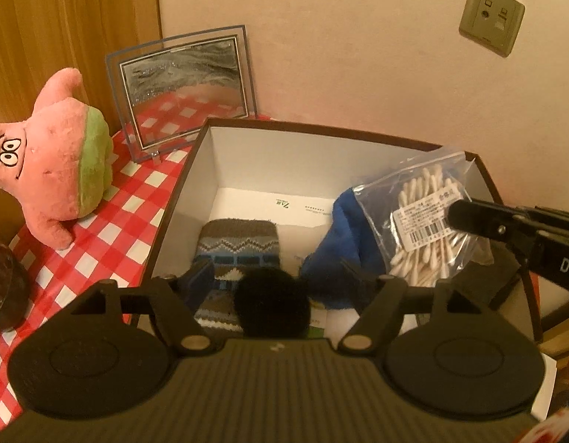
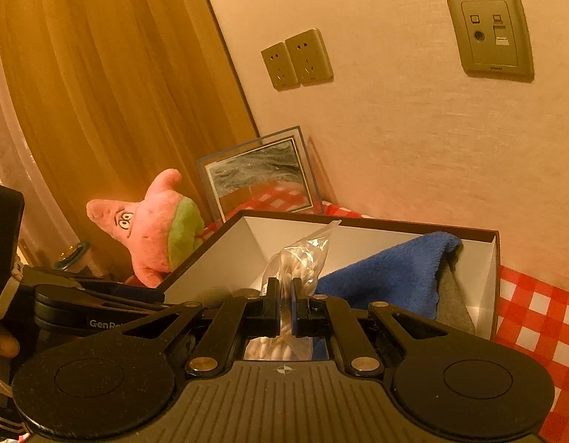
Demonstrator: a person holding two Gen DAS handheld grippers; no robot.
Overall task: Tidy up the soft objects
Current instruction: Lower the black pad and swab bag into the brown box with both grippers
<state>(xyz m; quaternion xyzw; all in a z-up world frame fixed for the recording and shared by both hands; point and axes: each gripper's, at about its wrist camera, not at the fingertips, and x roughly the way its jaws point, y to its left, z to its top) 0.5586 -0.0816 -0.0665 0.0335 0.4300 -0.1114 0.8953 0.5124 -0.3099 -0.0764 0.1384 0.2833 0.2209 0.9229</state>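
An open box (image 1: 181,181) (image 2: 373,234) stands on a red checked tablecloth. Inside lie a knitted hat (image 1: 236,240) with a black pompom (image 1: 271,301) and a blue towel (image 1: 343,243) (image 2: 391,273). My left gripper (image 1: 275,277) is open above the hat, jaws on either side of the pompom. My right gripper (image 2: 284,291) (image 1: 469,217) is shut on a clear bag of cotton swabs (image 2: 303,262) (image 1: 428,221), holding it over the box's right side above the towel. A pink starfish plush (image 1: 55,162) (image 2: 151,232) stands left of the box.
A glass picture frame (image 1: 184,88) (image 2: 262,173) leans on the wall behind the box. A dark round object (image 1: 3,288) sits at the table's left edge. Wall sockets (image 2: 297,59) are above, and a wooden panel (image 2: 99,92) is to the left.
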